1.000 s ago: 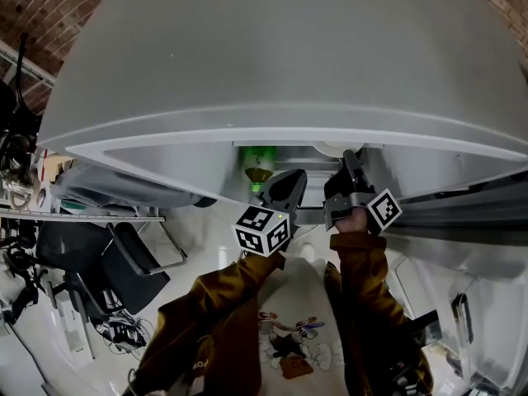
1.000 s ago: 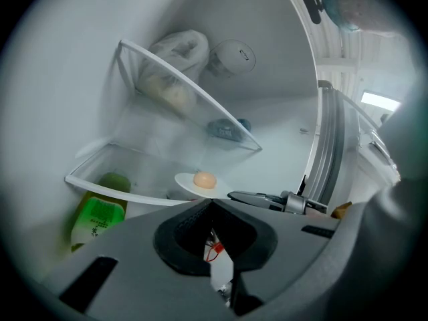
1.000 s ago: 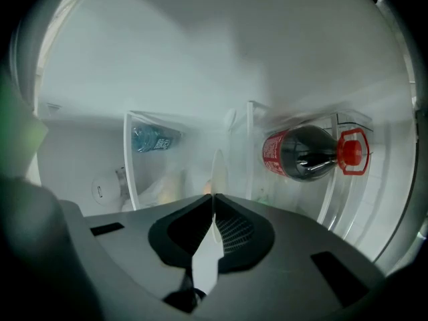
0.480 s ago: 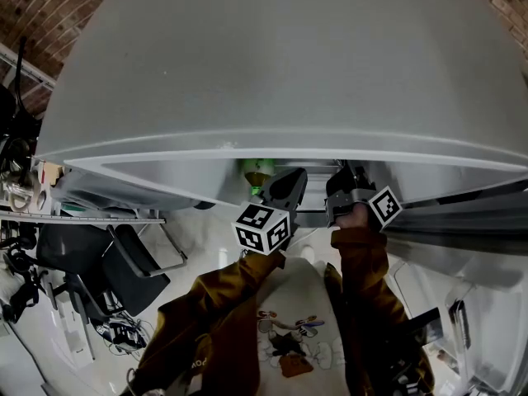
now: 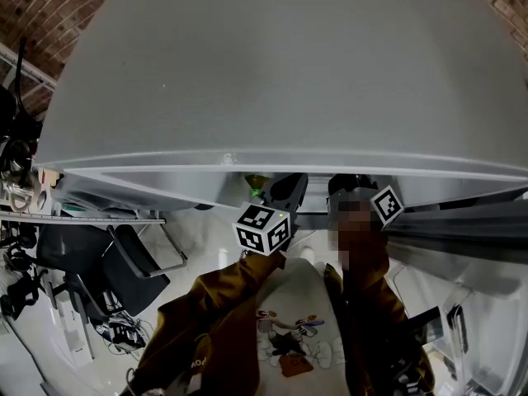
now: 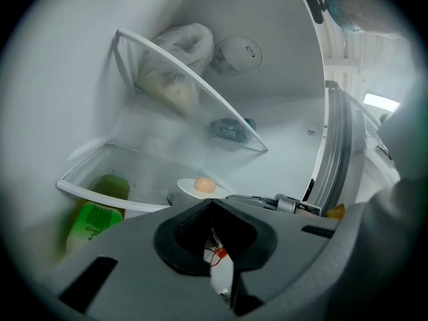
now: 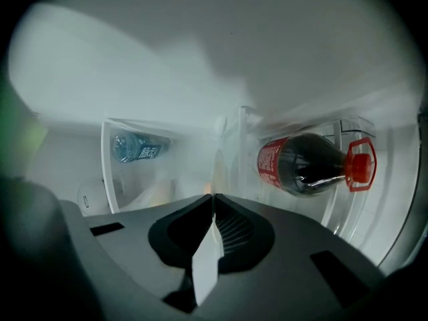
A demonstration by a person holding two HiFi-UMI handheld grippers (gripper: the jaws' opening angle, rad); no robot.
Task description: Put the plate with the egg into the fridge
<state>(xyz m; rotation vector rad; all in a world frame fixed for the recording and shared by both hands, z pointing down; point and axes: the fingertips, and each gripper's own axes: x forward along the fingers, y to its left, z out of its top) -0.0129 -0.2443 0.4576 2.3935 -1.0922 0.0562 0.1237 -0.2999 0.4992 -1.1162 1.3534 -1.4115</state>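
In the left gripper view a white plate (image 6: 186, 191) carrying a brown egg (image 6: 204, 184) rests on a glass shelf (image 6: 100, 179) inside the fridge. My left gripper (image 6: 212, 202) is shut and empty, pulled back from the plate. The head view shows the big grey fridge door (image 5: 280, 81) swung nearly across the opening, with the left gripper (image 5: 287, 186) and the right gripper (image 5: 351, 186) at the narrow gap under its edge. In its own view the right gripper (image 7: 212, 196) is shut with nothing visible between its jaws, close to the door shelves.
A green bottle (image 6: 100, 209) stands under the egg shelf, and a bag (image 6: 174, 65) lies on the shelf above. The door racks hold a cola bottle (image 7: 307, 162) and a water bottle (image 7: 137, 147). A black chair (image 5: 124, 262) and a cluttered rack (image 5: 33, 196) stand at the left.
The fridge door has swung further toward closed. The gap has narrowed and now hides most of the green bottle and the right gripper's jaws. Both grippers have drawn back slightly.
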